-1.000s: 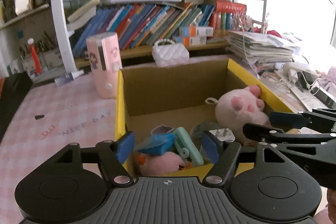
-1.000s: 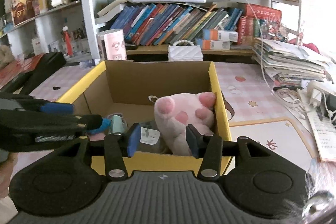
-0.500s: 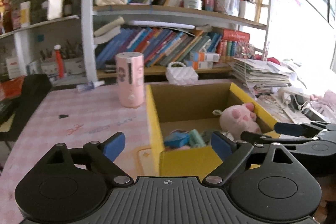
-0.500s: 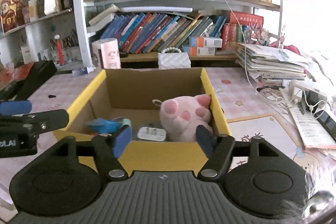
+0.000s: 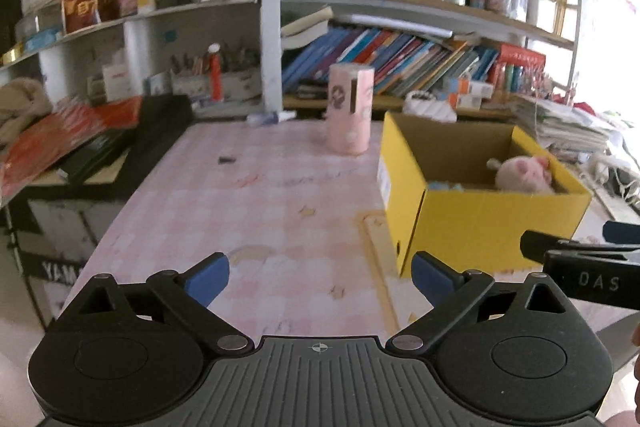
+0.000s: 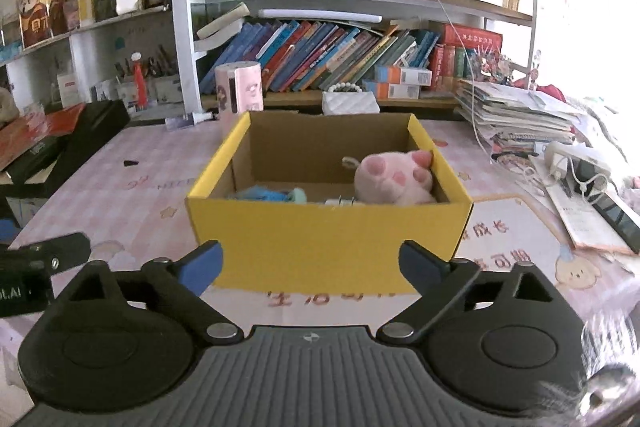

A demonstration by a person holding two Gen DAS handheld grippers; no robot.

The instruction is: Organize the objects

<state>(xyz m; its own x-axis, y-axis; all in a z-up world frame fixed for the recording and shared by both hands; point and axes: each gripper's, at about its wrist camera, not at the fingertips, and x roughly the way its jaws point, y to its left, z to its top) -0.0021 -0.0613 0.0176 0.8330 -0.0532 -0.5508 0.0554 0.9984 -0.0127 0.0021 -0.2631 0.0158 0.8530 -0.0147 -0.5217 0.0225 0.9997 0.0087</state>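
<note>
One yellow cardboard box with an open top sits on the pink checked tabletop. Inside the box lies one pink plush toy with pink paw pads, pushed against the box's right wall. Beside the toy, along the front wall, are one blue thing, one mint green thing and one small white thing. I cannot tell what these three are.

Behind the box stands one pink round tube with a cartoon face. One small white quilted purse with a bead handle sits behind the box too. One tiny dark bit lies on the table left of the box.

Left of the box the table is wide and bare up to its left edge. Right of the box there is a pile of papers and white cables, so there is little room on that side.

There are two grippers. The right gripper is in front of the box, close to its front wall. Its jaws have just been opening, they now stand wide apart and nothing is between them. The left gripper is in front of the box and off to its left, over bare table. Its jaws have also just been opening, they are wide apart and hold nothing.
</note>
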